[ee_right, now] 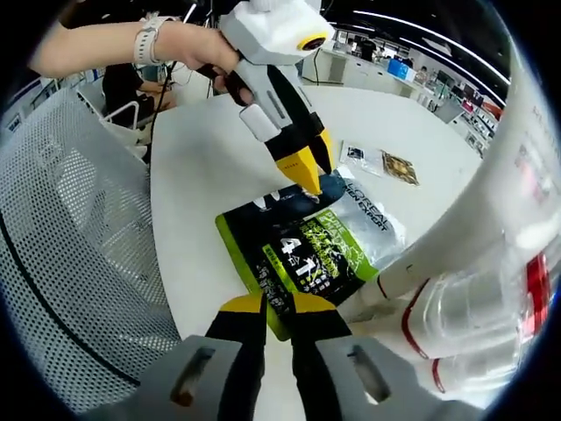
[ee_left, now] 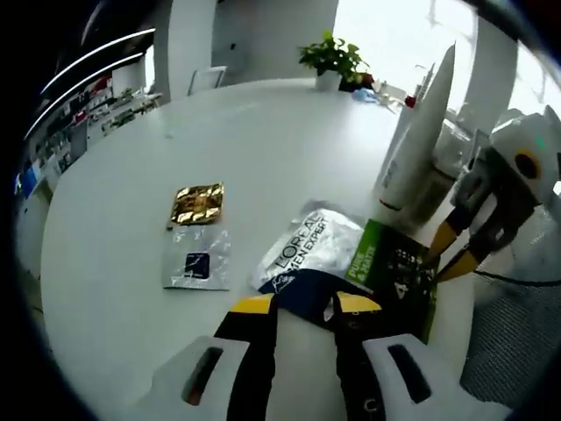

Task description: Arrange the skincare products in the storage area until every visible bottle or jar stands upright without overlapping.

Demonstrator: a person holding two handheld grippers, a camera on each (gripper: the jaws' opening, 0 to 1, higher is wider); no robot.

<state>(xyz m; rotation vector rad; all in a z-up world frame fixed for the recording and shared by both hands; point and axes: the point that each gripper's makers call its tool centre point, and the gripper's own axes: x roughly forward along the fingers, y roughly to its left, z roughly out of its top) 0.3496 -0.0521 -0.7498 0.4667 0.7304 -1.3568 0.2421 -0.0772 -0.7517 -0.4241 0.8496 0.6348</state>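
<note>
Jaws first: the left gripper [ee_left: 304, 307] has its yellow-tipped black jaws apart, tips hovering just over the near end of the silver-and-navy L'Oréal Men Expert sachet [ee_left: 307, 250], nothing between them. In the right gripper view, the right gripper [ee_right: 277, 307] shows its jaws nearly together at the near edge of the black-and-green flat packet [ee_right: 302, 259]; whether they pinch that edge or just sit over it, I cannot tell.

Both flat packs overlap, green one lying partly on the silver one, close to the desk edge beside the grey perforated mesh wall [ee_right: 70, 246]. Just beyond them stands the tall white squeeze tube [ee_left: 421, 132], upright on its cap, with a clear bottle with red bands [ee_right: 473, 324] right against it.

For this step, I'd say the trick is separating the two packs without bumping that tube: slide the green packet away low and flat, toward open desk, and hold the silver sachet down so it doesn't drag along. Thin foil gives little to bite on, so take an edge, not the middle.

Further out toward the middle of the round white desk [ee_left: 263, 140] lie a crinkled gold foil sachet [ee_left: 197, 203] and a clear sachet with a dark square label [ee_left: 197, 259], touching end to end. A potted green plant [ee_left: 333, 60] sits at the far edge. Behind: bright windows, office shelving, ceiling light strips.
</note>
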